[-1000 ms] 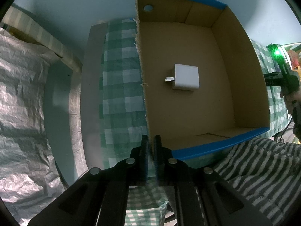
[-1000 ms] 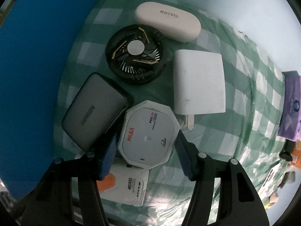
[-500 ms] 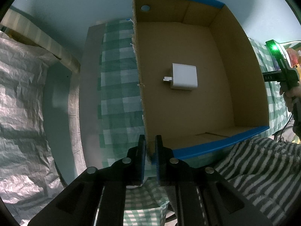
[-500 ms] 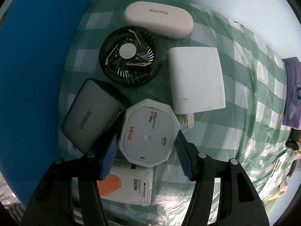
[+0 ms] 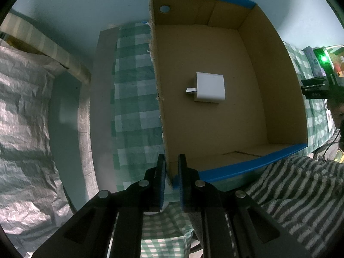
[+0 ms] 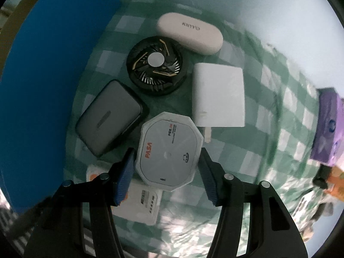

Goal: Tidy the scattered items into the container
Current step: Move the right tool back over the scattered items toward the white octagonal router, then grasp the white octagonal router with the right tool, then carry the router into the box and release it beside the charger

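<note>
My left gripper (image 5: 171, 157) points down at the near left corner of the cardboard box (image 5: 279, 86), shut on its left wall. A white charger (image 5: 209, 87) lies on the box floor. My right gripper (image 6: 167, 150) hangs over the scattered items, its jaws closing around the white octagonal device (image 6: 169, 148). The left pad is at the device's edge and the right pad just beside it. Around it lie a grey power bank (image 6: 109, 118), a black fan (image 6: 155, 66), a white case (image 6: 189, 34), a white plug adapter (image 6: 218, 99) and an orange-and-white device (image 6: 139, 202).
The box's blue outer wall (image 6: 53, 86) stands close on the left of the items. A purple packet (image 6: 326, 129) lies at the right on the green checked cloth (image 6: 268, 150). A striped sleeve (image 5: 290, 182) is beside the box, crumpled silver sheeting (image 5: 25, 107) to the left.
The right jaws have narrowed around the octagonal device. The left jaws have parted very slightly on the box wall. Neither hand has shifted much.
</note>
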Tool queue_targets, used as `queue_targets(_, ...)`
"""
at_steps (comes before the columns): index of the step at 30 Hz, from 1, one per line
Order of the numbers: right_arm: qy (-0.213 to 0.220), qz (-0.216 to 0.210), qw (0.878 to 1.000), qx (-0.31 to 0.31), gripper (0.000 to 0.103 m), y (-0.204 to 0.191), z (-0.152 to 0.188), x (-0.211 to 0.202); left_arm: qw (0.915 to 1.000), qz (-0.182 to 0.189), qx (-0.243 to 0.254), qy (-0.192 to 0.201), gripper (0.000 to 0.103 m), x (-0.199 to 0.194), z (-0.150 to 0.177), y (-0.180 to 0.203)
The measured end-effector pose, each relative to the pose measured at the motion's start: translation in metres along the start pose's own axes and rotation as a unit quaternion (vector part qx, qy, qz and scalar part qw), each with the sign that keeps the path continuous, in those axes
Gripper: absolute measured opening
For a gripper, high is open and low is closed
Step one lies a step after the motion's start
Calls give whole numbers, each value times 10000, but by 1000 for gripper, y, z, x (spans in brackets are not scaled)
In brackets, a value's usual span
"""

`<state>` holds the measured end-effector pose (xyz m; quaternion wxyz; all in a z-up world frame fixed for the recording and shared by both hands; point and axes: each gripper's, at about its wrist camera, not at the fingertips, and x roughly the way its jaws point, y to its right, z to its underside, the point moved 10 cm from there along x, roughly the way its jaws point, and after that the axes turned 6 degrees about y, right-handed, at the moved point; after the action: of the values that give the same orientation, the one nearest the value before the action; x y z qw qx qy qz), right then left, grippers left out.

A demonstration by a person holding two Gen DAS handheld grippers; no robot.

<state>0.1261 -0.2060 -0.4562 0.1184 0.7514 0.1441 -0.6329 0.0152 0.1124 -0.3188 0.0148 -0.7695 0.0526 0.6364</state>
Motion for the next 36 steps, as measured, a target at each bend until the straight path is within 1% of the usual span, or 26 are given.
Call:
queue_targets(11, 212, 92, 9986, -478, 56, -1, 1, -30, 10000, 4, 30, -34, 10, 1, -2, 1)
queue_targets(12, 226, 100, 9985, -491, 56, -13, 0, -39, 10000, 3, 35, -41, 10, 1, -2, 1)
queue_targets(16, 275, 59, 9983, -505, 56, -17, -3, -51, 10000, 3, 54, -52, 10, 1, -3, 1)
queue_targets(18, 298, 38, 9981, -530, 56, -16, -2, -74, 10000, 5, 52, -53, 10, 1, -3, 1)
queue_targets(27, 388, -1, 9971, -647, 55, -27, -6, -90, 10000, -4, 48, -48, 10, 0, -3, 1)
queue_targets(33, 519, -36, 9951, -840, 55, -45, -19, -123, 10000, -9, 45, -48, 11, -1, -3, 1)
queue_targets(36, 673, -147, 9930, -963, 55, -55, -24, -136, 10000, -13, 53, -51, 11, -1, -4, 2)
